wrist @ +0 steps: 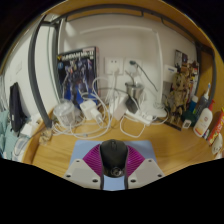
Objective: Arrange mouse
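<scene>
The small black rounded computer mouse (114,157) sits between the two pale grey fingers of the hand-held gripper (114,163), with the magenta pads (92,160) close against its sides; the fingers look closed on it, though whether both pads truly press on the shell or leave a sliver of gap is hard to say from this angle. The mouse appears to be over a pale blue-grey rectangular mouse mat (140,150) that lies on the light wooden desk (175,150), and whether it rests on the mat or is lifted just clear cannot be told. Judging by this, the task is mid-way: the mouse is in the gripper's keeping, and what remains is to set it squarely in its place and let go. Beyond the fingers, near the white wall, lies a tangle of white cables and chargers (90,115), with a blue boxed robot model kit (77,72) leaning upright behind it and a tan and brown action figure (181,92) standing well off to the other side. The underside and front of the mouse are hidden, no cord can be made out, and the items at the desk's far ends are too warped to name.
</scene>
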The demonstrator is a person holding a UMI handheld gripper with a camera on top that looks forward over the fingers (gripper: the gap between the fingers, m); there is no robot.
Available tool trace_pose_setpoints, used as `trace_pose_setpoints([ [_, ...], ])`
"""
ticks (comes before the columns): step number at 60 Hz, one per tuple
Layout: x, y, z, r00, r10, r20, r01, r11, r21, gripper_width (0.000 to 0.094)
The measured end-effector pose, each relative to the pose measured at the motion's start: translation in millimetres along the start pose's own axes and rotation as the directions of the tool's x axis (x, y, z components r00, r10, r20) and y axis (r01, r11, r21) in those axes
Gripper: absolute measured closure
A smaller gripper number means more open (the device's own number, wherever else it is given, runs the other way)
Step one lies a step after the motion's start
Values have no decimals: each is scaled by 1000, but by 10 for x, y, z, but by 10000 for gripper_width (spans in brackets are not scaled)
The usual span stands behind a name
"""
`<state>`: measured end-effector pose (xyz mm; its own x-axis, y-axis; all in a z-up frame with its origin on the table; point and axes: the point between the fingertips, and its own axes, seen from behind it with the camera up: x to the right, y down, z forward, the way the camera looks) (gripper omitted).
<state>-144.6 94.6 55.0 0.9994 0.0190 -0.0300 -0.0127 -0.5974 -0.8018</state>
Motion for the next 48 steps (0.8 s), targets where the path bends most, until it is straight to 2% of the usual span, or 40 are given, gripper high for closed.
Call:
trace_pose_setpoints([
  [10, 24, 472, 244, 1000, 4, -18, -6, 996, -86, 657],
  [11, 25, 518, 258, 1000, 3, -18, -5, 996, -94, 596],
  [13, 29, 513, 279, 1000, -8, -18, 6, 997, -74, 622],
  [20, 3, 537, 260, 999, -30, -9, 30, 996, -79, 509],
  [24, -42, 578, 270, 1000, -6, 16, 7, 993, -115, 467],
  [26, -45, 563, 266, 1000, 12, 19, -9, 993, -121, 393],
  [30, 6, 541, 206, 1000, 29, -4, -29, 991, -132, 87],
  [31, 15, 529, 180, 1000, 28, -8, -29, 991, -134, 56],
  [48, 12, -116, -787, 1000, 17, -19, -18, 998, -65, 60],
])
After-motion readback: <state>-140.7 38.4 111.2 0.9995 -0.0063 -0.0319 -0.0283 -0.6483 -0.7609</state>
